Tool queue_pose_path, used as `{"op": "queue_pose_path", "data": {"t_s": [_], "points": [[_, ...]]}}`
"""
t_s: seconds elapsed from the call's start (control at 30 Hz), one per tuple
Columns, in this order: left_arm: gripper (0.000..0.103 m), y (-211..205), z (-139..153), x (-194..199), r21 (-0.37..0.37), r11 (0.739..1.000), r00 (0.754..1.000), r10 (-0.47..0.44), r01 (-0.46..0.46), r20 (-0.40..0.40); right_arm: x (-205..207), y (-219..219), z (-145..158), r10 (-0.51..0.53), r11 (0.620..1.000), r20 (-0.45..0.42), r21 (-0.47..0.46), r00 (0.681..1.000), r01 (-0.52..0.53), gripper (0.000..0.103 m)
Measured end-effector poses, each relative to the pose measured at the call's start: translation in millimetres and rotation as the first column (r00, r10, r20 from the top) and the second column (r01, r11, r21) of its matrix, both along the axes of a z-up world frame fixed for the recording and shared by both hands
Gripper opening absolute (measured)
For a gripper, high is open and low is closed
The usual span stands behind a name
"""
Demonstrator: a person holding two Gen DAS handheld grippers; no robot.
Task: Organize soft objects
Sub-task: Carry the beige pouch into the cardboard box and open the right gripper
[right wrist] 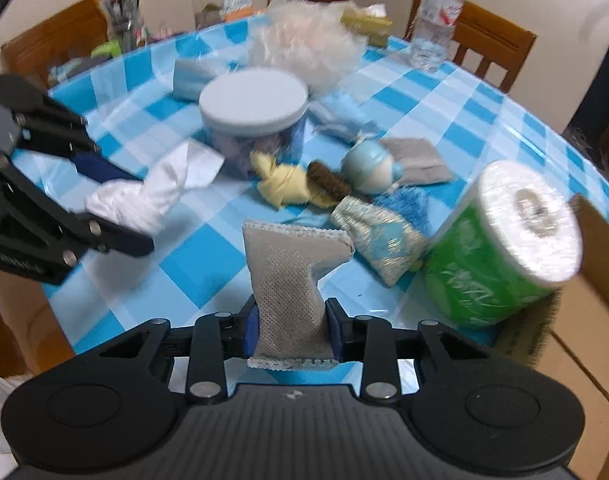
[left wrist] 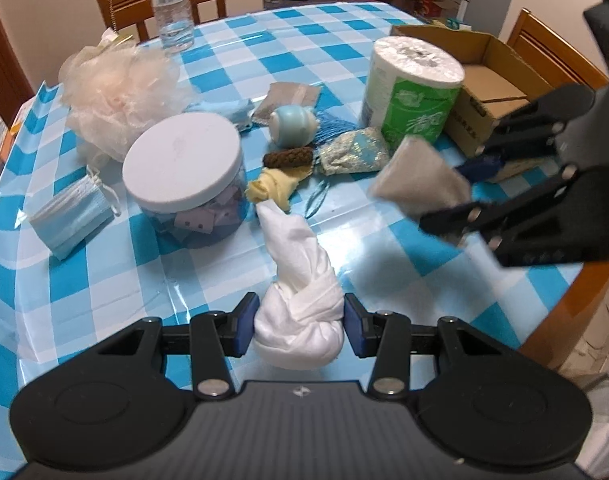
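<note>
My left gripper [left wrist: 300,326] is shut on a knotted white cloth [left wrist: 298,300] and holds it above the near edge of the checked table; the cloth also shows in the right wrist view [right wrist: 144,196]. My right gripper [right wrist: 291,330] is shut on a grey mesh pouch [right wrist: 290,280] with lace edges, held over the table's right side; the pouch shows in the left wrist view [left wrist: 420,180]. A yellow knotted cloth [left wrist: 274,188], a brown braided piece [left wrist: 288,158], a sparkly blue pouch [left wrist: 350,152] and a peach bath pouf [left wrist: 116,92] lie on the table.
An open cardboard box [left wrist: 492,80] stands at the right edge behind a green-wrapped paper roll [left wrist: 412,88]. A white-lidded jar [left wrist: 184,168], a stack of blue face masks [left wrist: 72,212], a blue-white ball toy [left wrist: 294,124] and a water bottle [left wrist: 170,4] also stand on the table.
</note>
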State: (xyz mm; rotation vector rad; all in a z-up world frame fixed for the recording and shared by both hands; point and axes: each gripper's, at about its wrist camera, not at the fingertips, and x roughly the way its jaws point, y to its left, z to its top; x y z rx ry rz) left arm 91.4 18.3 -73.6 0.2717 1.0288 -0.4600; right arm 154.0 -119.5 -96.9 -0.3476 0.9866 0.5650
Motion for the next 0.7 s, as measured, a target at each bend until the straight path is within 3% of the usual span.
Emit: {"op": "queue_pose_path", "data": {"t_s": [0.3,0.57,0.63,0.7], "points": [[0.044,-29,23,-2,-0.017,0.997,0.997,-0.071,0.071,0.041,-4,-62,67,-0.153,0.988,0.066,0.033,0.986,0.151,0.038],[0.044,-67,31,-5,-0.026,0.993,0.991,-0.111,0.114,0.079,12,-141,90,-0.316,0.947,0.138,-0.017,0.939,0.321,0.038],[0.044,-76,32,-7,-0.022,0.993,0.99,-0.111,0.114,0.084,16,-155,90,-0.335,0.941,0.148,-0.006,0.931,0.339,0.043],[0.044,-82,33,-8,-0.023,0.994,0.99,-0.108,0.11,0.086,21,-167,83,-0.349,0.936,0.125,0.0,0.929,0.352,0.06]]}}
